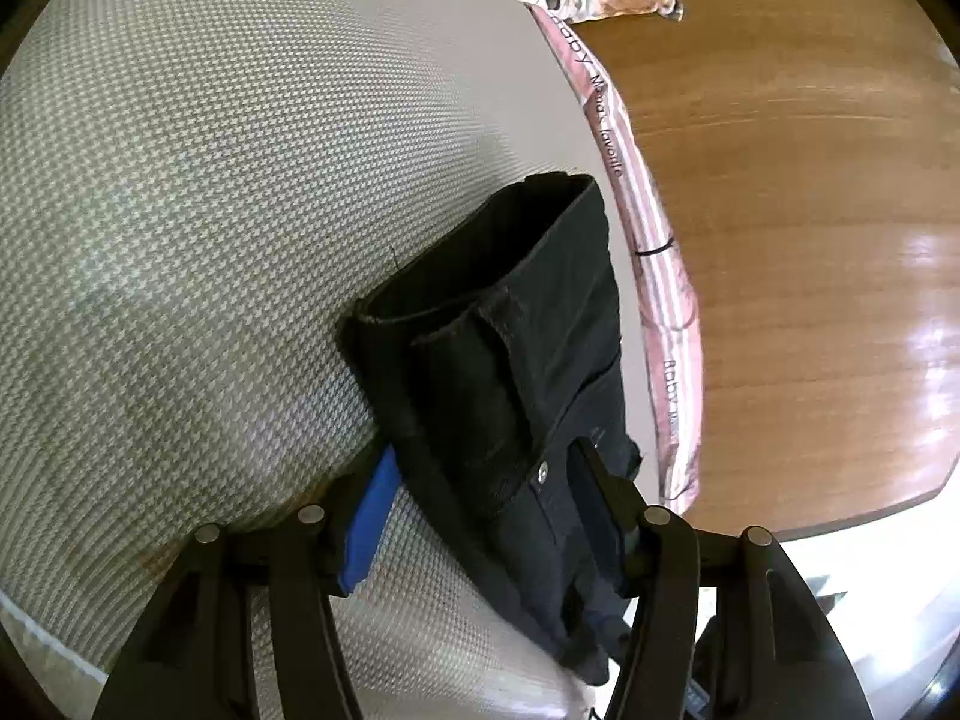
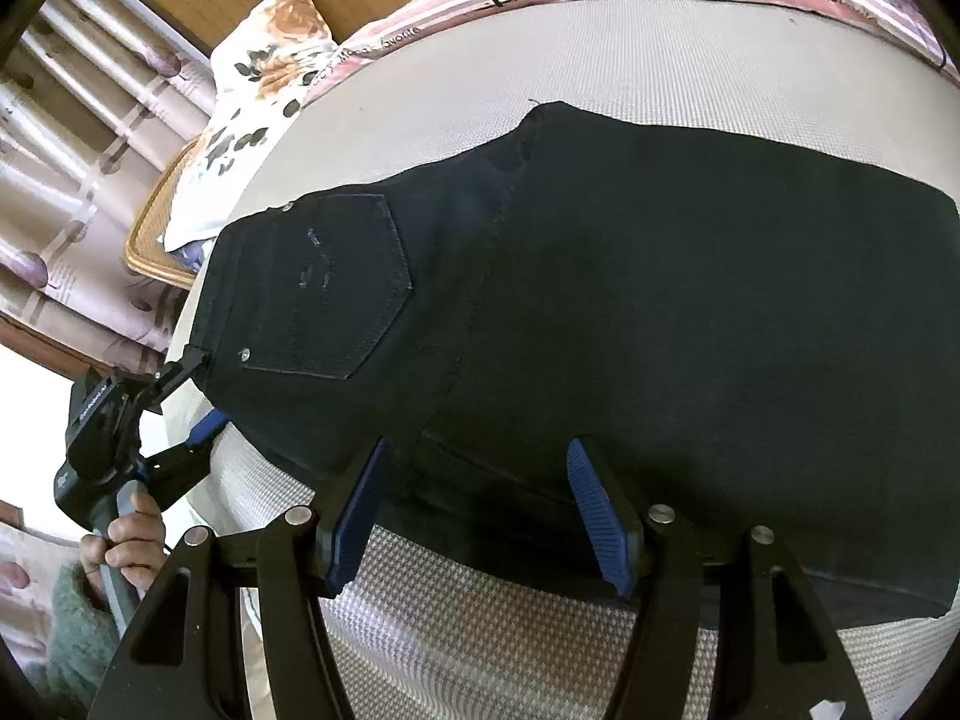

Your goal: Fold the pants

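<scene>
Black pants (image 2: 600,312) lie folded flat on a houndstooth mattress (image 2: 480,630), back pocket up and waistband to the left. My right gripper (image 2: 480,444) is open, its blue pads (image 2: 600,516) standing wide over the near edge of the cloth. In the left wrist view the pants (image 1: 510,330) run away from me, waistband end nearest. My left gripper (image 1: 486,447) straddles that end, jaws apart, with the cloth between them and no pad pressing on it. The right wrist view shows the left gripper (image 2: 207,387) at the waistband corner, a hand (image 2: 129,534) on its handle.
A pink striped sheet edge (image 1: 660,276) with printed words borders the mattress, and brown wood (image 1: 810,240) lies beyond it. A floral pillow (image 2: 264,78) and a woven mat (image 2: 150,228) sit at the far left corner, with a curtain (image 2: 72,150) behind them.
</scene>
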`<state>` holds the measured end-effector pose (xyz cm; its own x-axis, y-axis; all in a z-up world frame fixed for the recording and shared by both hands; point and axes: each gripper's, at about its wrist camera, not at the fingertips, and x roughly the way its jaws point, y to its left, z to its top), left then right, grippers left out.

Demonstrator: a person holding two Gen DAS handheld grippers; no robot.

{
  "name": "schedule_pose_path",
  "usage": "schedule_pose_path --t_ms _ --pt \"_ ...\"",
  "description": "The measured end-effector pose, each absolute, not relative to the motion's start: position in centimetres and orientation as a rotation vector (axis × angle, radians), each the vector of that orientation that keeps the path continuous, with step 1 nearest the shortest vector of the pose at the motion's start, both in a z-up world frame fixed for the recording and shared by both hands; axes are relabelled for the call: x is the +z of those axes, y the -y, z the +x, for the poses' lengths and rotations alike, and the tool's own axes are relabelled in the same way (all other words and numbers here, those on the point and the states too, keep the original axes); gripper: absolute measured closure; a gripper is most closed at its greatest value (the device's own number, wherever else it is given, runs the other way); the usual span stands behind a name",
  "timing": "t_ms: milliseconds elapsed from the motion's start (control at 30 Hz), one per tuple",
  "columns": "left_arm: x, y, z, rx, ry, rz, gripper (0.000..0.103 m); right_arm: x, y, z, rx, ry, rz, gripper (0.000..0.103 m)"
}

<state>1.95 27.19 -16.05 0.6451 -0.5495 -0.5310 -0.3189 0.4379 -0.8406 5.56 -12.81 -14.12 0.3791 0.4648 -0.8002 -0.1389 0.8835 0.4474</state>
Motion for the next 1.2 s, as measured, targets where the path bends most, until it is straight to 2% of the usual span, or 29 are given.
schedule_pose_path --t_ms 133,800,967,1100,1167,1200 --pt "-15.6 -26.6 2.7 -0.178 -0.894 -1.1 0.041 -14.3 12.8 5.6 0.394 -1.124 0.33 0.044" --pt "-16.1 -27.3 3.0 -0.157 -0.915 -1.194 0.042 -14.5 13.1 5.5 0.385 -1.126 0.349 0.044" --pt "-15.5 -27.0 4.9 -0.133 -0.89 -1.163 0.037 -14.6 12.7 5.8 0.385 -1.119 0.348 0.043" --pt "-15.3 -26.6 5.4 -0.124 -0.878 -1.117 0.036 -14.5 12.9 5.7 0.383 -1.115 0.354 0.043" --pt "-15.2 -26.5 5.4 -0.108 -0.882 -1.102 0.042 -14.5 13.1 5.7 0.377 -1.112 0.366 0.043" --pt "-15.3 -26.5 5.4 -0.09 -0.888 -1.096 0.05 -14.5 13.3 5.8 0.372 -1.11 0.374 0.043"
